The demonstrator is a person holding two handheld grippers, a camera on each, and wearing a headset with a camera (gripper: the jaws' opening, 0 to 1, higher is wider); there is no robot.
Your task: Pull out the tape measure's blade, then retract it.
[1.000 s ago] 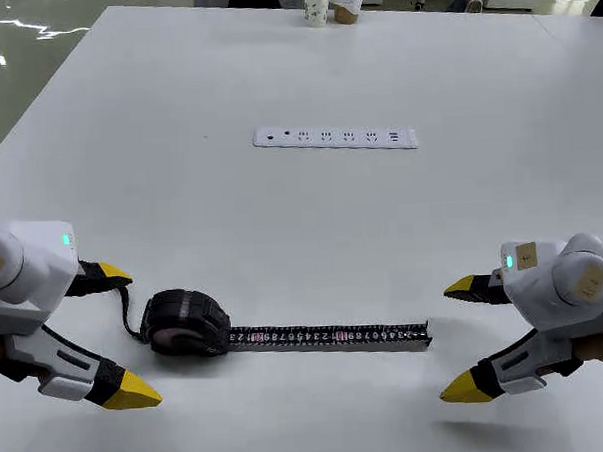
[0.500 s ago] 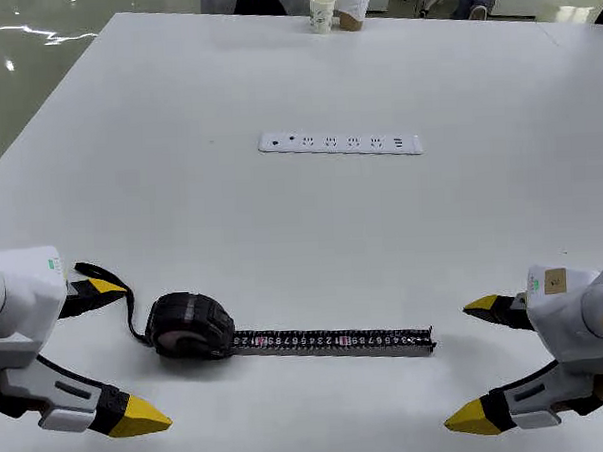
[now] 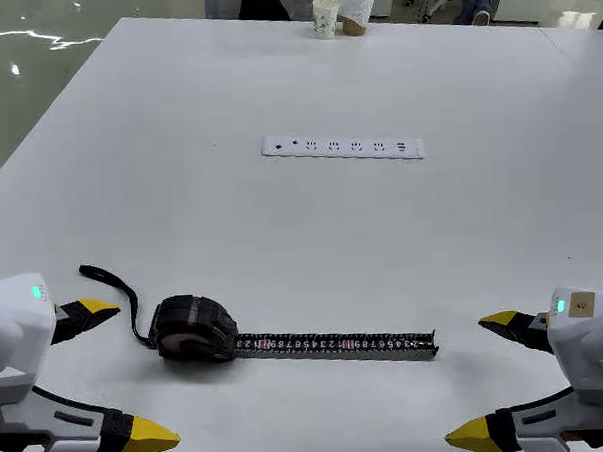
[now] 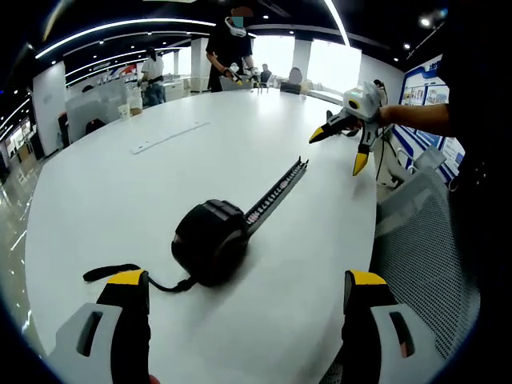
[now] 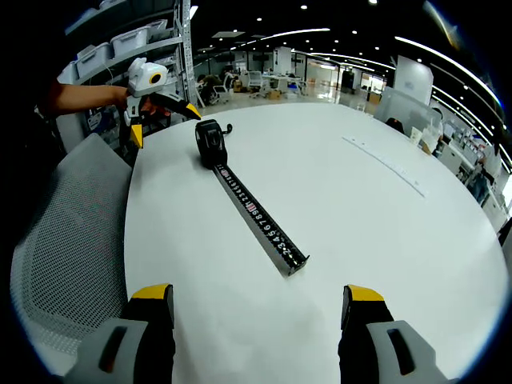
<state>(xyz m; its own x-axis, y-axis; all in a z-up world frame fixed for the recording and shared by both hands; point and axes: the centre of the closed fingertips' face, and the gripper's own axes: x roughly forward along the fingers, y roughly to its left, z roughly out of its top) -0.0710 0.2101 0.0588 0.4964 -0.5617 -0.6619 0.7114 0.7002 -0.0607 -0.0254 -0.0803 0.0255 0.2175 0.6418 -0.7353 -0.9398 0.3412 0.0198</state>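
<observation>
Head view: tape measure (image 3: 193, 329) sat lower left, blade (image 3: 337, 343) already out along lower centre. Pull looked done, retract left. Left gripper (image 3: 128, 372) at lower left and right gripper (image 3: 478, 378) at lower right were both spread, gripping nothing.
Left gripper view: tape measure at centre, untouched.
Right gripper view: blade end at centre, apart from the jaws.

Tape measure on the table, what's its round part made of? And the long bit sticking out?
The round case looks like black rubbery plastic: matte and ribbed. The blade seems thin metal, dark with printed numbers, lying straight and stiff; I can't be sure.
</observation>
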